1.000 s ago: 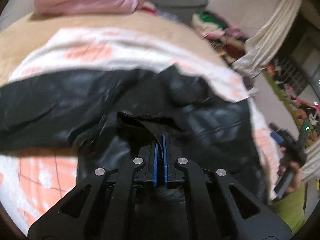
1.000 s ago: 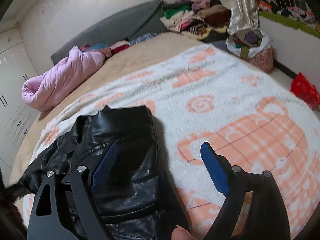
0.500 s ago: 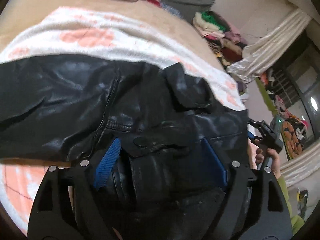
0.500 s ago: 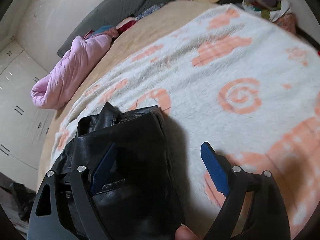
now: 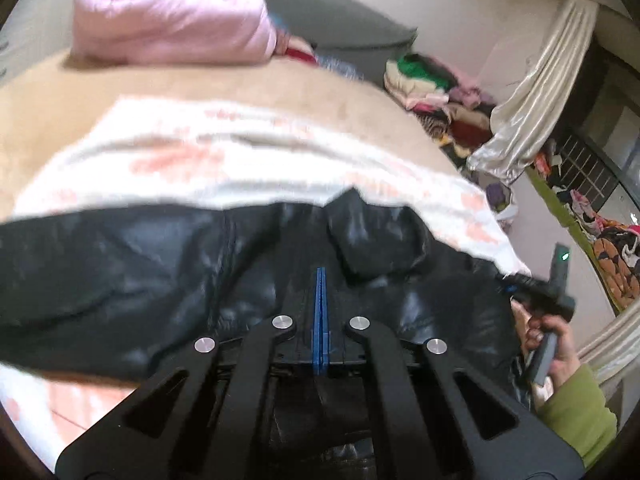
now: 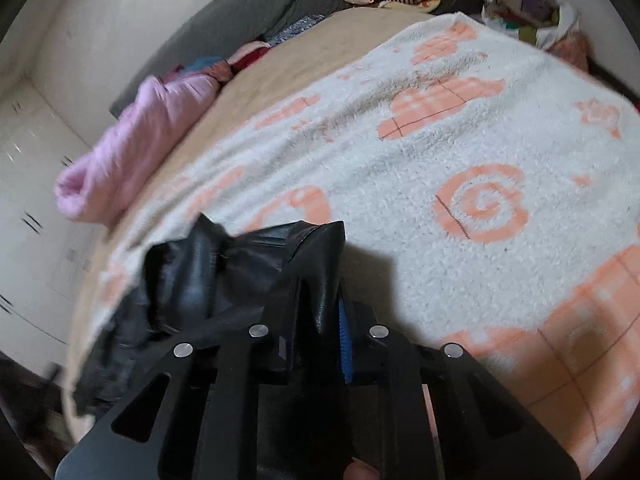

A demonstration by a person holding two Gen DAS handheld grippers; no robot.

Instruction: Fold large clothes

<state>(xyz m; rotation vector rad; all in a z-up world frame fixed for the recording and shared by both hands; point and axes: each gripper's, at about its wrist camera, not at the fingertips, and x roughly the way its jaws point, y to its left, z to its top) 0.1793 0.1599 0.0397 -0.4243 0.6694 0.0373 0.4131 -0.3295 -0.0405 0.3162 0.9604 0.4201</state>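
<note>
A black leather jacket lies spread across a white blanket with orange patterns on a bed. My left gripper is over the jacket's middle with its blue pads pressed together; whether any leather is between them I cannot tell. My right gripper is shut on a raised fold of the black jacket, which stands up between the fingers at the jacket's right edge. The right gripper also shows at the right of the left wrist view, held in a hand with a green sleeve.
A rolled pink quilt lies at the head of the bed by a grey headboard. A pile of clothes and a cream curtain stand to the right. White cupboards are at the left.
Both grippers have closed: half a second ago both stood open around the jacket. The right one now pinches a fold of leather. The left view has tilted up toward the headboard.
</note>
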